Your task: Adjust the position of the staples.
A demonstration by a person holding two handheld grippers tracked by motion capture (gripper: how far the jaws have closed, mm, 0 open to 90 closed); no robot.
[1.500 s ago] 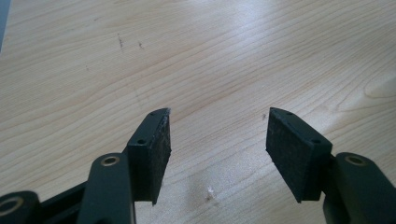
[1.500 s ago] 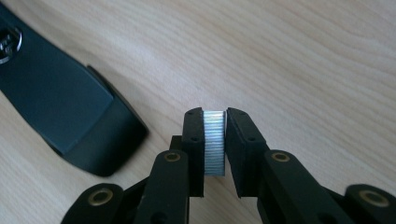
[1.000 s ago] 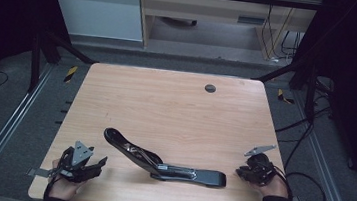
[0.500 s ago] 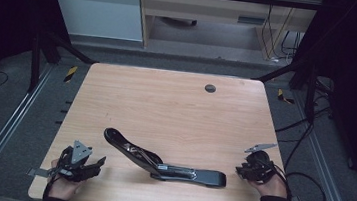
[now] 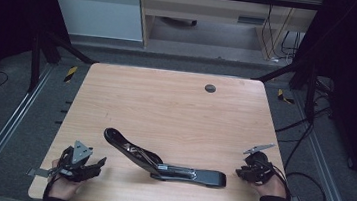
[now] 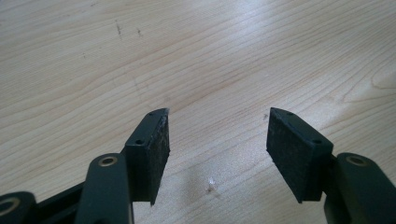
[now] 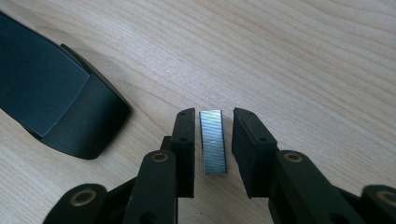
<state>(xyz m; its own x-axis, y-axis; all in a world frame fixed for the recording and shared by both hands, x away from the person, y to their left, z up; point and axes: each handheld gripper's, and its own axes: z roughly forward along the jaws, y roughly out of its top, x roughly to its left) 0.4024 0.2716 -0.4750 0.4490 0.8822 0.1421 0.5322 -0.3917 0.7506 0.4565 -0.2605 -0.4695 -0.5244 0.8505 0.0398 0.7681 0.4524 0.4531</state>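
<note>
- The right gripper [image 7: 212, 149] is being held low at the table's [image 5: 175, 110] near right corner; its jaws have just been closing around, not pressing, one staple strip [image 7: 213, 142] lying on the wood.
- The left gripper [image 6: 217, 154] is being held at the near left corner, jaws spread over bare wood.
- One opened stapler [image 5: 160, 160] is lying between the two grippers.
</note>
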